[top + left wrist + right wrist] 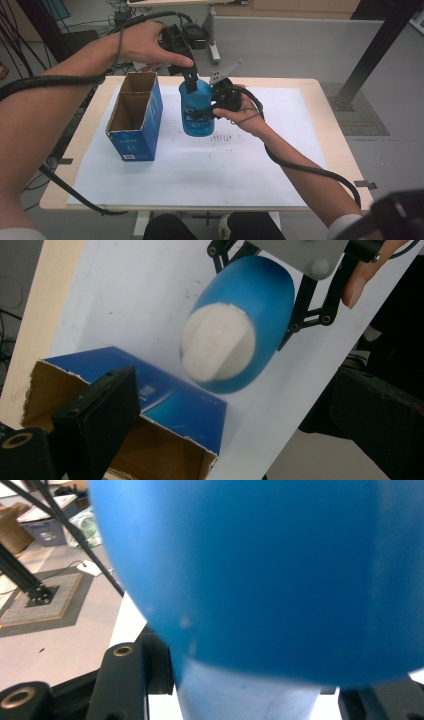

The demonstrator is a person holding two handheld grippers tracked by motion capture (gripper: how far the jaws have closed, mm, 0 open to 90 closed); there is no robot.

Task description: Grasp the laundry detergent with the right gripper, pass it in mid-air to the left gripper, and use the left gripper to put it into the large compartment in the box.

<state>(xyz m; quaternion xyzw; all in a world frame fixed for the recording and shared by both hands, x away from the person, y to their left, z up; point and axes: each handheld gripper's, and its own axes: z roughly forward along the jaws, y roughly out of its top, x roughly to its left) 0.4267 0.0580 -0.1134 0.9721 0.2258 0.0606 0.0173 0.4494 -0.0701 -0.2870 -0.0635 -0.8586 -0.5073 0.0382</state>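
A blue bottle [197,112] with a white cap [217,345] stands upright on the white paper, just right of the box. My right gripper [209,107] is shut on the bottle's body from the right side; in the right gripper view the blue bottle [250,570] sits between its two black jaws. My left gripper [189,81] hangs over the bottle top, pointing down. In the left gripper view its jaws stand wide apart, open, with the cap ahead of them. I cannot tell whether a jaw touches the cap.
An open blue cardboard box [134,117] stands on the left of the paper, its top flaps gone and its inside bare. White paper [200,175] covers most of the wooden table [327,107]. Cables trail off the table's left and front edges.
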